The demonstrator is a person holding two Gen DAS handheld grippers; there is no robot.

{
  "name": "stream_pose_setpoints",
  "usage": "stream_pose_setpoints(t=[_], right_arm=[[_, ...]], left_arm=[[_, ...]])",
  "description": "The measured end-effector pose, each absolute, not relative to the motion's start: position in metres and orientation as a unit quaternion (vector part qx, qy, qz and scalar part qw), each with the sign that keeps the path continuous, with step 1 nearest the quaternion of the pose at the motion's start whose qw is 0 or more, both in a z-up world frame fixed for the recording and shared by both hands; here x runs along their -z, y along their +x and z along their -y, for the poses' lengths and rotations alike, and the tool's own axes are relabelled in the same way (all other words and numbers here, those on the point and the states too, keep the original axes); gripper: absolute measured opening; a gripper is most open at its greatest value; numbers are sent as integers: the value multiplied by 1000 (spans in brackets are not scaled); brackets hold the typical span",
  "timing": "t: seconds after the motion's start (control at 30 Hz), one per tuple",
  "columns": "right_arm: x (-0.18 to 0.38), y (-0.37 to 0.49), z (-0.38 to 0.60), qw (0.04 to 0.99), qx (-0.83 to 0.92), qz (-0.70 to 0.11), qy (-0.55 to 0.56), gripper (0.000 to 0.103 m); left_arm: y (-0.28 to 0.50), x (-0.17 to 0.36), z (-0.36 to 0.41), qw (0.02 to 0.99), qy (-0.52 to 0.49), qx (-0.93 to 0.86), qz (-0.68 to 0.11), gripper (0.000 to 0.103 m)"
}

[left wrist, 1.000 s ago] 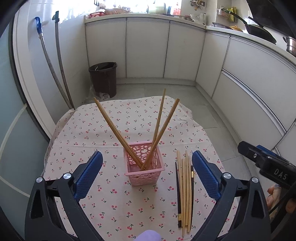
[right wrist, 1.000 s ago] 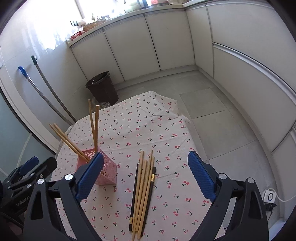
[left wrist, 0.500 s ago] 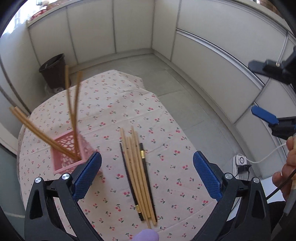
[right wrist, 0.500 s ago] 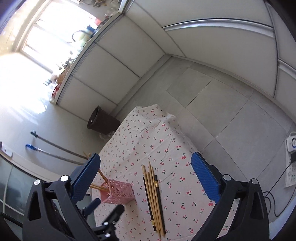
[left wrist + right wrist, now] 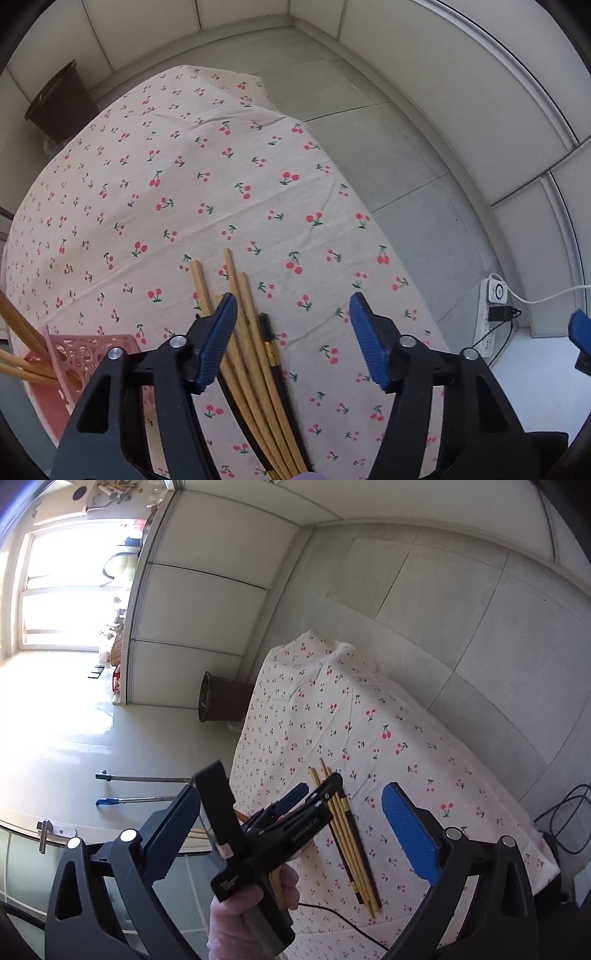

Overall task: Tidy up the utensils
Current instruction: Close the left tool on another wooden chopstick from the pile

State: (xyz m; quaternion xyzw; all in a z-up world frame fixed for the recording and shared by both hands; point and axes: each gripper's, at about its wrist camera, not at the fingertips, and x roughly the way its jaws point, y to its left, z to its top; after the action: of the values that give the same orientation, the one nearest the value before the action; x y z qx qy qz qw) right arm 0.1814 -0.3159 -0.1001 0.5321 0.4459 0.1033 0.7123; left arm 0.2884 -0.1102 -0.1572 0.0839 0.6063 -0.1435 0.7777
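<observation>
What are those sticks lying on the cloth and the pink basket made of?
The pale chopsticks look like bamboo or wood: matte tan, faint grain. The dark chopstick seems lacquered, with a gold band. The pink basket looks like moulded plastic, given its cut-out lattice.

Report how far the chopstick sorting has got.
Done: a few chopsticks already stand in the pink basket. In hand: nothing yet; the left hand-held gripper is over the bundle of loose chopsticks on the cherry-print cloth, its jaws have just been closing, with the sticks near its left finger and no grip visible. The right hand-held gripper is open and empty. Left: the whole bundle.
</observation>
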Motion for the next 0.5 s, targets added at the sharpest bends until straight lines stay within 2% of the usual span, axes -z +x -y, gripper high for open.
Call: stream_pose_setpoints(t=[0.13,0.5], right_arm=[[104,184,311,705,-108,-454,534,96],[110,186,303,700,-114,-474,522,96]], left_arm=[[300,166,99,781,80,109,-609,34],[319,179,96,804,59,51,-590,22]])
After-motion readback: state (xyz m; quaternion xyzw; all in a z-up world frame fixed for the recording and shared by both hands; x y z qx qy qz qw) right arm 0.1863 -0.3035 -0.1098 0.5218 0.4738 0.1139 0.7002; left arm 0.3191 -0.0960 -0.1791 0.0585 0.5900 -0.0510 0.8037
